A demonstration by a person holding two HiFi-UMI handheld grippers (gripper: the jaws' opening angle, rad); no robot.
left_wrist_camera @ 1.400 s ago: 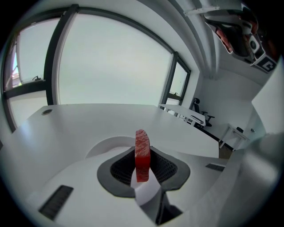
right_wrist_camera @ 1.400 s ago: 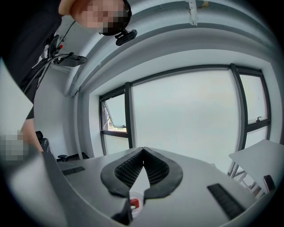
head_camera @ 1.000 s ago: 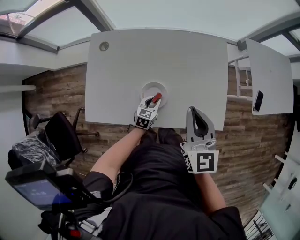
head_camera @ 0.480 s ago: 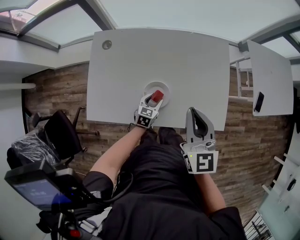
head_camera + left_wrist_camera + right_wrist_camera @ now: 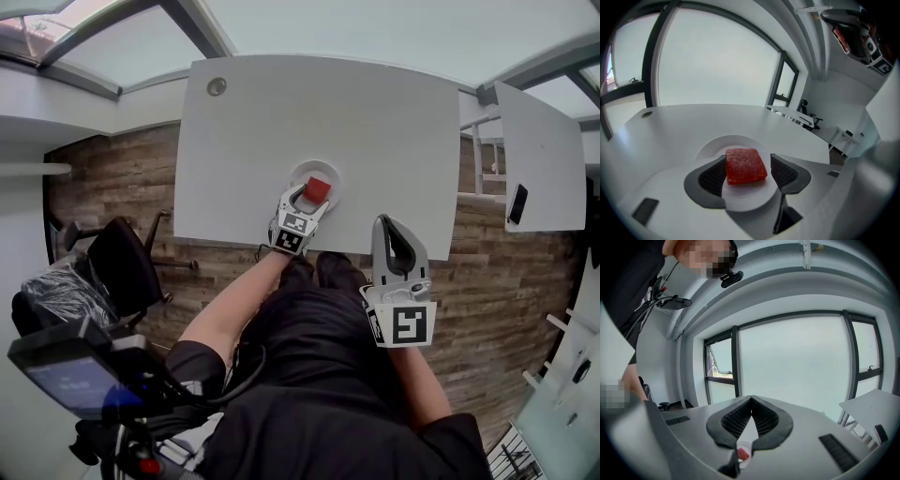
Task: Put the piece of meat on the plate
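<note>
A red, square piece of meat (image 5: 317,190) (image 5: 746,165) lies flat on the small white round plate (image 5: 328,173) (image 5: 723,143) near the table's front edge. My left gripper (image 5: 307,197) (image 5: 746,171) straddles the meat and its jaws have just been opening. They now stand wide, with a gap showing beside the right pad (image 5: 783,172), and nothing is pressed. My right gripper (image 5: 387,225) (image 5: 751,401) hovers at the table's front edge, right of the plate, jaws shut and empty. In the right gripper view the meat (image 5: 742,454) peeks out below the jaws.
The white table (image 5: 375,131) has a round cable grommet (image 5: 217,86) at its far left corner. A second white table (image 5: 544,150) at the right carries a dark phone-like thing (image 5: 517,202). A black office chair (image 5: 122,267) stands left of the person.
The left gripper's jaws have spread apart. The meat, first seen edge-on between them, now lies flat on the plate. The right gripper has stayed where it was.
</note>
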